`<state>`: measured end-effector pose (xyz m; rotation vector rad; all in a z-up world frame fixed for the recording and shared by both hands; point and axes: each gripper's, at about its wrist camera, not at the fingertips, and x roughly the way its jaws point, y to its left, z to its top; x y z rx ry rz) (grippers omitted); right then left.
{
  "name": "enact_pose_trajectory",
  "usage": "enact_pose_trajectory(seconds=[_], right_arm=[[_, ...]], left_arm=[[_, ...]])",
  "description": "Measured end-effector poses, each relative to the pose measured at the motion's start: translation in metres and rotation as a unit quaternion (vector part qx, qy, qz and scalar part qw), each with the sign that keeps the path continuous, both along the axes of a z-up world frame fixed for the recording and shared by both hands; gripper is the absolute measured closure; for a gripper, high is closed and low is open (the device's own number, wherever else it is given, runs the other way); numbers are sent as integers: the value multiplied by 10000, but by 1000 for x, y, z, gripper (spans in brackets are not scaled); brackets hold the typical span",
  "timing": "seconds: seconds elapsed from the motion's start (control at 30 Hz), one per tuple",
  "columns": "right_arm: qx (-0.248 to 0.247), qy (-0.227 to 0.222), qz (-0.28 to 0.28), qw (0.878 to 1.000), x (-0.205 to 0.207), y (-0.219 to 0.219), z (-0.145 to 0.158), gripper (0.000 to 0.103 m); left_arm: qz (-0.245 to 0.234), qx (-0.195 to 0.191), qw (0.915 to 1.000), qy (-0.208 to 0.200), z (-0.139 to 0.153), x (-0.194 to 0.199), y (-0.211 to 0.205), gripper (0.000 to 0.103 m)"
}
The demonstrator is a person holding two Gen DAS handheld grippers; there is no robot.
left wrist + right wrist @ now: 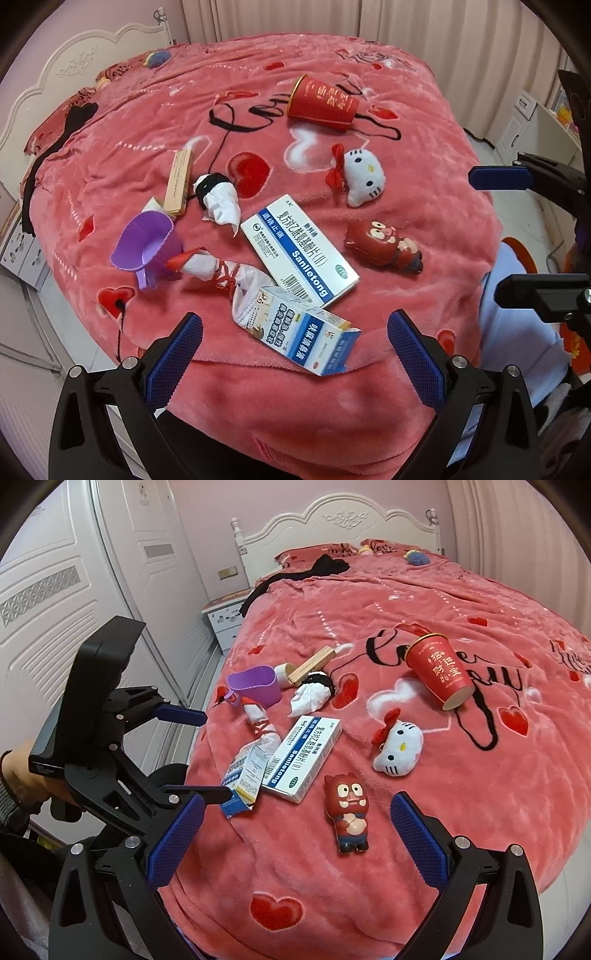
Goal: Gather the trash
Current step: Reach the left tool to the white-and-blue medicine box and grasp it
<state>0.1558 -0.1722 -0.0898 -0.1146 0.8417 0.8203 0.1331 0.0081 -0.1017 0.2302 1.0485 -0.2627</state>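
Note:
Trash lies scattered on a pink bed [332, 398] [480, 812]. An open blue-and-white medicine box [306, 332] [245, 775] lies nearest, just ahead of my open left gripper [295, 354]. Behind it are a larger flat medicine box [299, 251] [301, 757], crumpled tissues [221, 203] [310, 698], a white wrapper tied with red string [221, 271], a tan box [179, 182] [312, 662] and a tipped red paper cup [323, 101] [439, 672]. My right gripper [295, 834] is open over the bed edge, near a red toy figure [349, 812].
A Hello Kitty plush [362, 177] [399, 747], the red toy figure [384, 245] and a purple scoop cup [147, 247] [255, 686] also lie on the bed. A white wardrobe [74, 590] and nightstand [225, 620] stand left of the bed. Curtains [443, 44] hang behind.

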Motion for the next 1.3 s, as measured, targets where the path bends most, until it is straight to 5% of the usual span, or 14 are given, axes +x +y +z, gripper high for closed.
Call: enact_pose_trajectory(seconds=[0.33,0.57,0.63,0.7,1.0,1.3], right_arm=[[115,184,93,9997,10,-5,-13,4],[220,253,105,9994,17,-14,-17,4],[282,289,89,9991,18,-18,-20,4],[327,313,89,9989,19,-20,-21,4],[306,372,158,9987,21,-20,-32,5],[165,431,195,9987,26,-7,-46,5]], left_arm=[[742,-228,9957,505,-27,19,9,4],[1405,-789,9829,895,-42,26,19,5],[1496,-930,9797,954,-43,25,20,25],[1545,-951,9783,1004,-44,25,20,33],[1058,-797,9844,1161,-43,21,16,43],[616,-760,9843,1472,-53,17,18,42]])
